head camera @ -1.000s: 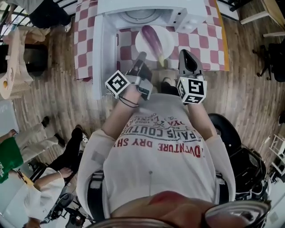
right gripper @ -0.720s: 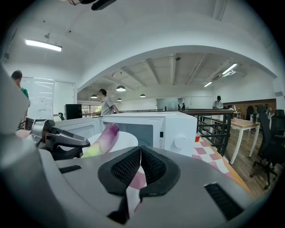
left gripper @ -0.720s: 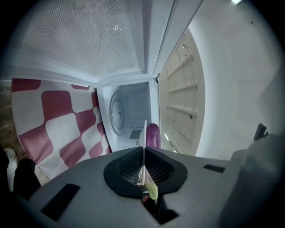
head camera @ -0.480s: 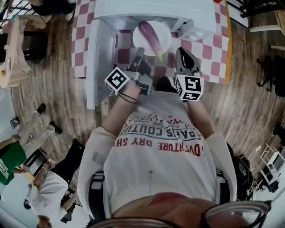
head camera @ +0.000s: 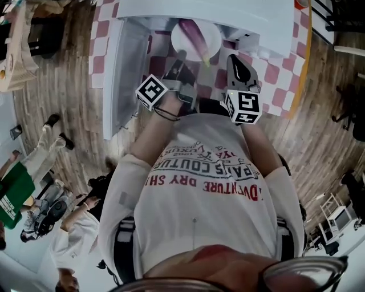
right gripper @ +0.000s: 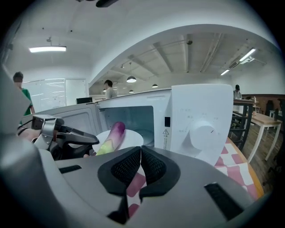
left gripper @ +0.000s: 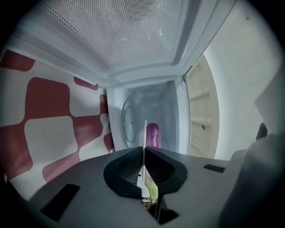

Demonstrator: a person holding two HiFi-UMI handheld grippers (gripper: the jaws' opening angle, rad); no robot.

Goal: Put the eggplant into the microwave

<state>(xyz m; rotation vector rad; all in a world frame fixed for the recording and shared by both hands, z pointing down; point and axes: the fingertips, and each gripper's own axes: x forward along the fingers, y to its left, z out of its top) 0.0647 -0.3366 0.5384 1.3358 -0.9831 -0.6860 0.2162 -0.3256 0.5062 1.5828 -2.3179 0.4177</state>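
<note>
A purple eggplant (head camera: pixel 191 35) with a green stem end lies on a white plate (head camera: pixel 212 33). My left gripper (head camera: pixel 180 60) is shut on the plate's near rim and holds it level at the mouth of the open white microwave (head camera: pixel 228 14). In the left gripper view the plate (left gripper: pixel 145 133) shows edge-on between the jaws, with the eggplant (left gripper: pixel 152 135) beyond it and the microwave's cavity (left gripper: pixel 133 113) behind. My right gripper (head camera: pixel 235 61) is shut on nothing, just right of the plate. The right gripper view shows the eggplant (right gripper: pixel 111 135) and plate (right gripper: pixel 131 140) in front of the cavity.
The microwave door (head camera: pixel 118 74) stands swung open to the left, beside my left arm. The microwave sits on a red-and-white checked cloth (head camera: pixel 279 68). Its control panel with a dial (right gripper: pixel 201 132) is on the right. People stand on the wooden floor (head camera: pixel 63 108) at the left.
The plate with the eggplant has moved forward, from over the checked cloth to the microwave's opening. Both grippers went forward with it.
</note>
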